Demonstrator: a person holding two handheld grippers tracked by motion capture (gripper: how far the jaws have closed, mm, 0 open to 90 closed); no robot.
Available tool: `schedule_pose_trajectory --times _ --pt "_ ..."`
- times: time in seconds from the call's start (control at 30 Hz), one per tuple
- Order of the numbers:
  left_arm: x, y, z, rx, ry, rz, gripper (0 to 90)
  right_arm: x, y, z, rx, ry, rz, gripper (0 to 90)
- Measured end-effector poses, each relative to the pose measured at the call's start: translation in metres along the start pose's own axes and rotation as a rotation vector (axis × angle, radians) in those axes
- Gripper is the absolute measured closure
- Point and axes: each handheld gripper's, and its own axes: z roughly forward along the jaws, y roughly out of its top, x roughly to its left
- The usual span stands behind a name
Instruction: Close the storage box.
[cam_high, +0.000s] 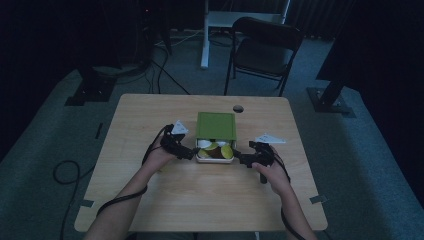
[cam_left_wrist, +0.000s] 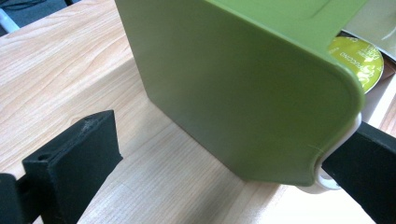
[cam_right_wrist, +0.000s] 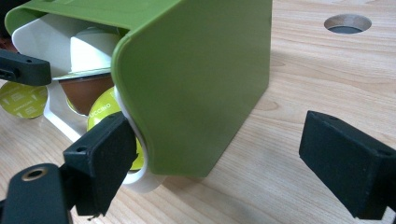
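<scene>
A green box sleeve (cam_high: 215, 125) (cam_left_wrist: 233, 88) (cam_right_wrist: 201, 74) lies at the table's middle. Its white inner tray (cam_high: 215, 160) (cam_right_wrist: 42, 42) is slid partly out toward me. The tray holds several coffee capsules (cam_high: 216, 151), some with yellow-green lids (cam_left_wrist: 362, 63) (cam_right_wrist: 105, 109) and one brown (cam_right_wrist: 86, 91). My left gripper (cam_high: 192, 152) (cam_left_wrist: 226, 140) is open at the tray's front left corner, one jaw against the white rim. My right gripper (cam_high: 239, 159) (cam_right_wrist: 222, 140) is open at the front right corner, straddling the sleeve's corner, its left jaw touching the tray.
A round cable hole (cam_high: 238, 108) (cam_right_wrist: 348, 23) sits in the wooden table (cam_high: 150, 190) behind the box. A black chair (cam_high: 265, 47) stands beyond the far edge. Cables trail off the table's left side.
</scene>
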Motion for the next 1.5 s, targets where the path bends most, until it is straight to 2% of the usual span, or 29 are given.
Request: schedule_pose_trajectory --times 0.23,0.47,0.67,0.77,0.9,1.17,1.5 --pt "0.002 0.003 0.002 0.007 0.016 0.013 0.0 -0.001 0.002 0.002 -0.001 -0.011 0.005 10.9" --pt "0.003 0.005 0.003 0.01 0.021 -0.002 0.0 -0.002 0.003 0.005 0.003 -0.017 0.007 10.4" --pt "0.001 0.003 0.002 0.004 0.033 0.007 0.0 -0.001 0.003 0.005 -0.005 -0.023 0.008 10.5" --pt "-0.002 0.002 0.003 0.011 0.022 0.021 0.0 0.0 0.002 0.004 -0.012 -0.021 0.007 10.5" --pt "-0.007 0.0 0.002 0.009 0.005 0.009 0.0 0.003 0.003 0.003 -0.018 -0.02 0.007 10.6" --pt "-0.01 0.0 -0.009 -0.003 -0.013 0.002 0.0 0.007 0.003 0.001 -0.024 -0.019 -0.001 10.5" --pt "-0.011 -0.003 -0.024 -0.024 -0.048 -0.006 0.0 0.007 0.004 -0.01 -0.039 -0.033 -0.006 10.6"
